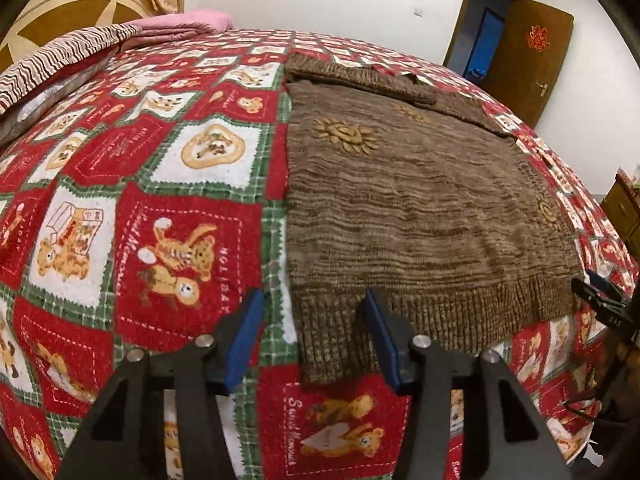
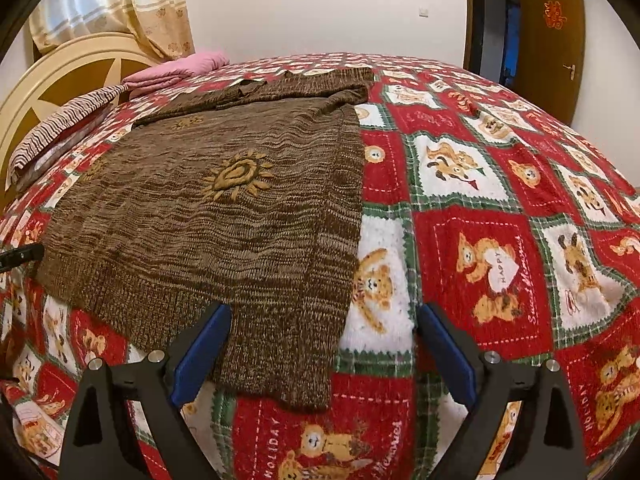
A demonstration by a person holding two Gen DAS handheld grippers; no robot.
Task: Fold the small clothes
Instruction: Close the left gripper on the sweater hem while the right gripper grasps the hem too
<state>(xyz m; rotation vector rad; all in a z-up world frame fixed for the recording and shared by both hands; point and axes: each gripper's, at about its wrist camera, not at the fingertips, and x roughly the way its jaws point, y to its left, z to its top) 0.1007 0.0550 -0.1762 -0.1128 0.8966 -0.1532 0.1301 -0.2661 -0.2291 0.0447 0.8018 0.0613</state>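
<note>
From the left wrist, a brown marled knitted sweater [image 1: 408,208] is seen spread flat on a red, green and white teddy-bear patterned bedspread [image 1: 140,184]. The left gripper [image 1: 314,320] is held partly open over the sweater's near ribbed corner, nothing pinched.

From the right wrist, the right gripper [image 2: 324,336] is seen wide open astride the opposite near corner, gripping nothing.

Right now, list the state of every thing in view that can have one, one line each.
brown sweater: lying flat on the bed, sleeves folded in along its sides, hem nearest the grippers.
left gripper: jaws apart, straddling the sweater's near left corner, not pressing it.
right gripper: jaws wide open over the near right corner.
door: standing open.
curtain: drawn.
pink blanket: folded near the headboard.
</note>
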